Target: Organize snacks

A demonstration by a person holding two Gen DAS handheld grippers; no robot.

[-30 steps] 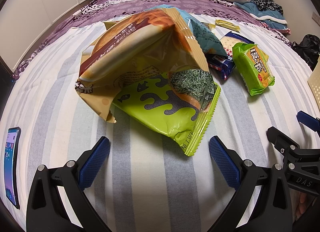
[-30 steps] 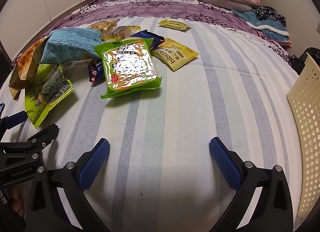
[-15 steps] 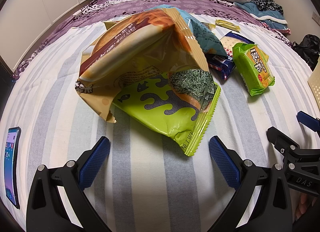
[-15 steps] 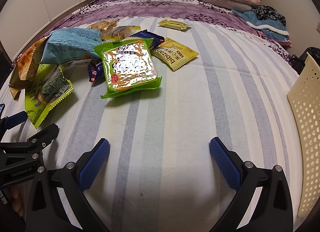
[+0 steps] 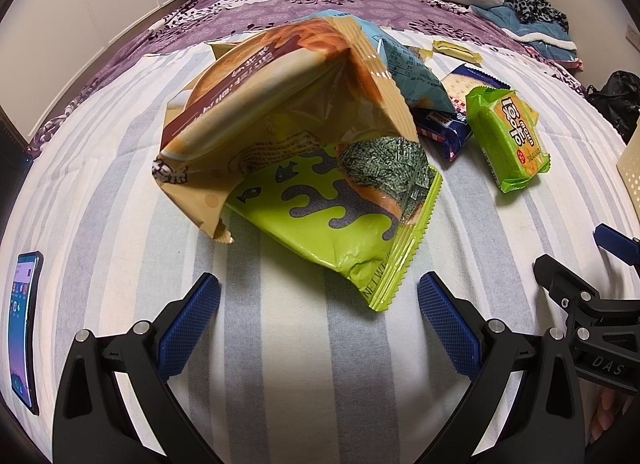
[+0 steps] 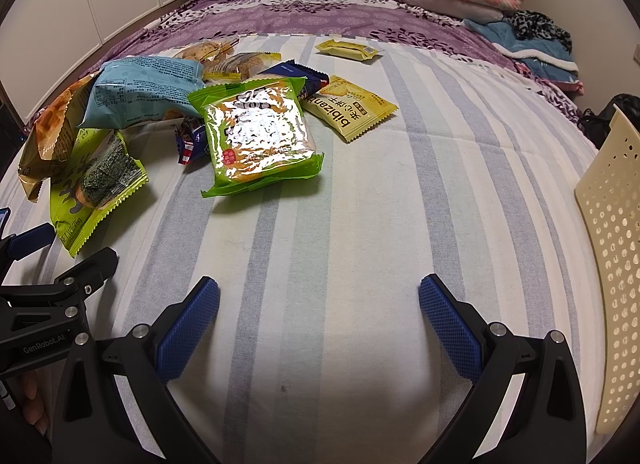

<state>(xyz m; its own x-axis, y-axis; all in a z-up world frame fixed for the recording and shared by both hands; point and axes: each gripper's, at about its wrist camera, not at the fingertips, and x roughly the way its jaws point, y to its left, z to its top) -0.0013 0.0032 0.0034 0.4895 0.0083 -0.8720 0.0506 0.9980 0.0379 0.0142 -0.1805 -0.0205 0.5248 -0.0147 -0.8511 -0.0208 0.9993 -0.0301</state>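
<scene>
A bed point(image 6: 360, 224) spread with a soft sheet striped in white, grey and pale green is seen, a purple floral cover point(image 6: 320, 20) lying beyond it near grey curtains. Crinkled foil snack packets point(image 6: 256, 136) are heaped at the left — a green seaweed bag point(image 5: 340, 220) lies just ahead of the left gripper point(image 5: 318, 314). A perforated cream basket point(image 6: 612, 264) is stood at the right, and the blue-padded fingers of both it and the right gripper point(image 6: 319, 314) are held wide apart, empty.
</scene>
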